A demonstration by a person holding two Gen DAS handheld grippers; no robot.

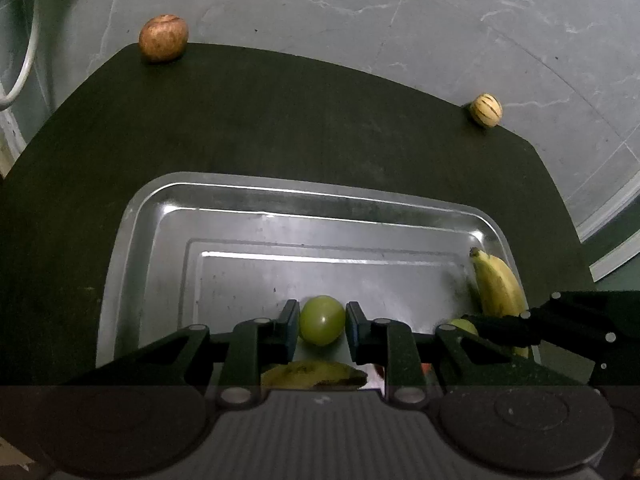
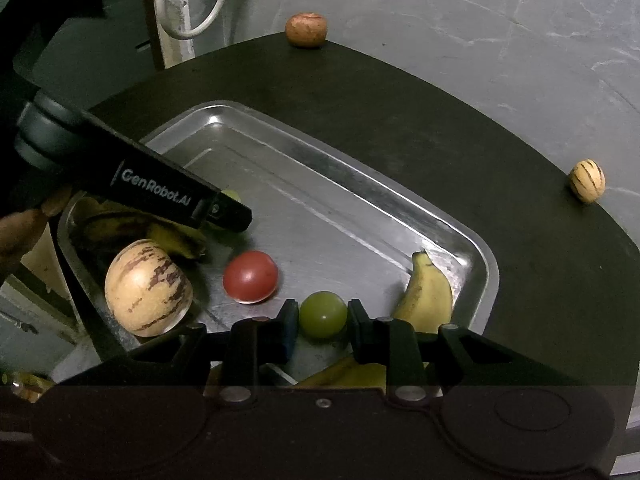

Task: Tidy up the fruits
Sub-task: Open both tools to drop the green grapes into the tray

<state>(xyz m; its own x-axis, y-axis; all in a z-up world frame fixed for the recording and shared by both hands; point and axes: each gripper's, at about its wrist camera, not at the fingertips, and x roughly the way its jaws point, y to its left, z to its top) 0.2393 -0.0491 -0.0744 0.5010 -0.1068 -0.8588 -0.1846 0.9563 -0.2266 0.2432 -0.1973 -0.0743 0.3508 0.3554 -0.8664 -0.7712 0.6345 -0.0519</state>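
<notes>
My left gripper (image 1: 322, 318) has a small round green fruit (image 1: 322, 320) between its fingers; the pads sit just at its sides, so I judge it held, low over the near part of the rectangular steel tray (image 1: 132, 240). My right gripper (image 2: 323, 316) brackets a second small green round fruit (image 2: 323, 314) the same way, near the tray's near edge (whether either fruit rests on the metal I cannot tell).

In the right wrist view, a large cream melon-like fruit with purple streaks (image 2: 149, 288) lies at the tray's near left corner beside a dark-spotted banana (image 2: 120, 228). A red round tomato-like fruit (image 2: 250, 276) sits mid-tray, and a yellow banana (image 2: 428, 300) lies along the tray's right wall. I judge the fruit is being gathered here.

Farther out, on the dark round table (image 1: 260, 120), two pieces remain outside the tray: a small striped cream fruit (image 1: 486, 109) at the far right edge and a brown round fruit (image 1: 163, 38) at the far left edge, well apart.
</notes>
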